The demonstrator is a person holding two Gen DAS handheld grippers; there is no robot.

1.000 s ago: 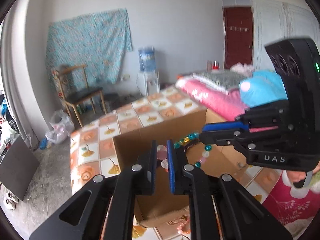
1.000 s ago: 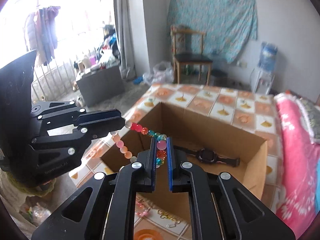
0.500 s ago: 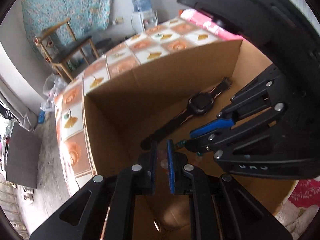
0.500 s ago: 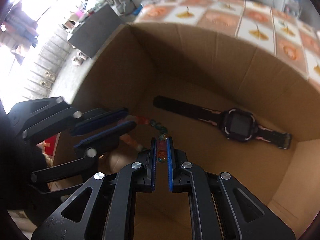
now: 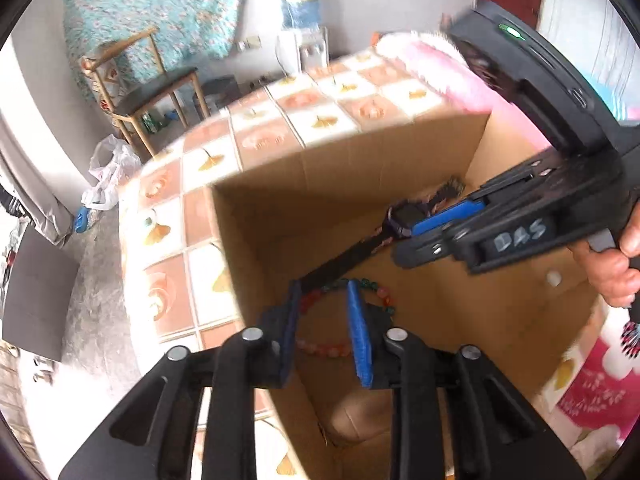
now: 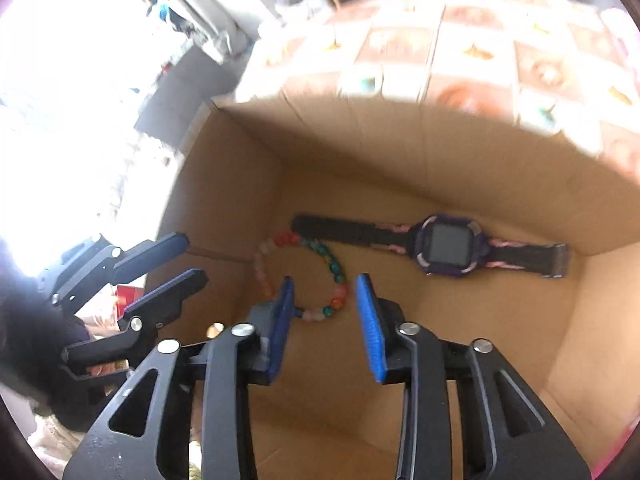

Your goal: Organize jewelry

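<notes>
Both grippers are hanging over the open brown cardboard box (image 6: 500,168). Left gripper (image 5: 324,332) and right gripper (image 6: 326,320): jaws just opening, fingers spread, gripping nothing. Multicoloured bead bracelet (image 6: 320,276) is lying loose on the box floor, touching the strap end of the purple-cased black-strap watch (image 6: 444,246).

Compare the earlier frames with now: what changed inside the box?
Both grippers lowered the bead bracelet into the cardboard box, then the left gripper and right gripper have just been opening, releasing it onto the floor. The watch stayed put.
</notes>
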